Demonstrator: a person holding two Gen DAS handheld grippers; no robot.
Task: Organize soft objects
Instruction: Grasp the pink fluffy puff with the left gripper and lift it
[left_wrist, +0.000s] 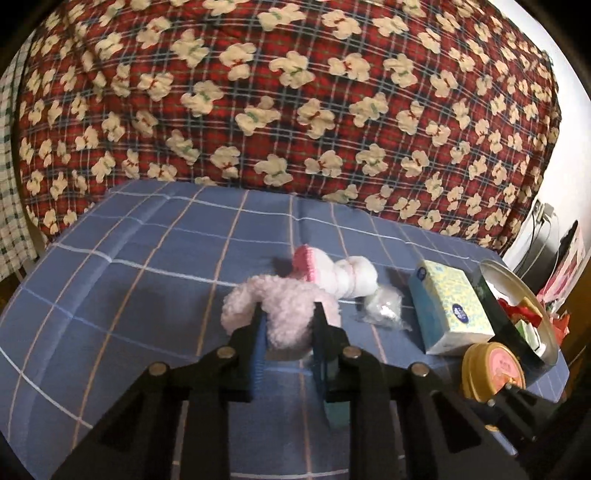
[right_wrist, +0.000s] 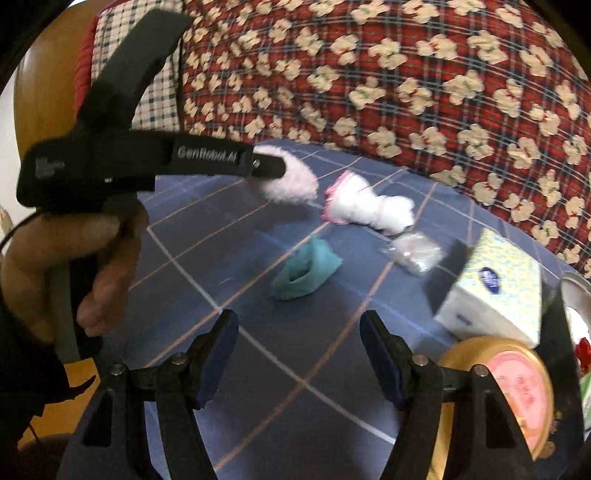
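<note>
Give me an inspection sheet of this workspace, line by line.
Surface: blue checked sheet.
Job's things: fluffy pink piece held off the sheet; white and pink sock bundle; teal cloth.
Clutter: clear plastic bag, tissue box, round gold tin, open metal tin.
Grippers: left gripper shut on the fluffy piece; right gripper open, holding nothing.
Cables: cords by the wall.
Surroundings: red bear-print quilt.

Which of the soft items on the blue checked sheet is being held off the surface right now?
The fluffy pale pink piece, clamped in the left hand-held gripper. The teal cloth and white-and-pink bundle lie loose on the sheet.
</note>
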